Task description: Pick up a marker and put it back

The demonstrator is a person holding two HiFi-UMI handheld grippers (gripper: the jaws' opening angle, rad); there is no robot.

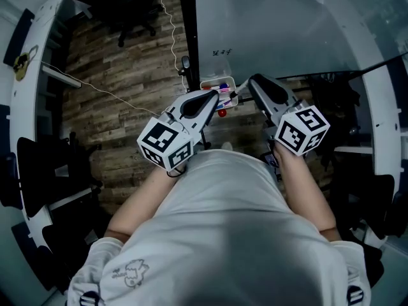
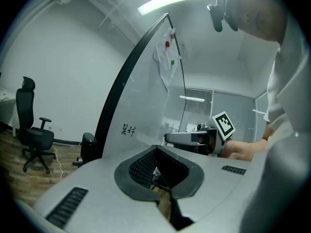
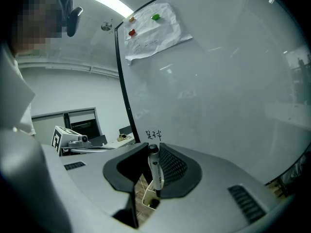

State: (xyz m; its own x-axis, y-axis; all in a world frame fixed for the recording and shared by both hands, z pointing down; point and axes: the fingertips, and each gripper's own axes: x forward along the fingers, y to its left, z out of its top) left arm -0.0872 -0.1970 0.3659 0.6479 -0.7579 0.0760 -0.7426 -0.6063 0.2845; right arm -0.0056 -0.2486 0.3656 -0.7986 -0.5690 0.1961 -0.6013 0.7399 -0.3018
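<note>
Right gripper view: marker point(image 3: 154, 165) upright between jaws of right gripper point(image 1: 250, 81), barrel against ribbed right pad, gap open on other side, so jaws apart, not clamped. Marker's lower end sits in white tray point(image 3: 145, 194) below. Head view: tray point(image 1: 224, 84) hangs at lower edge of whiteboard point(image 1: 274, 24), both gripper tips close to it. Left gripper point(image 2: 156, 153): jaws narrowly parted, nothing held, wooden floor point(image 2: 165, 208) visible through gap.
</note>
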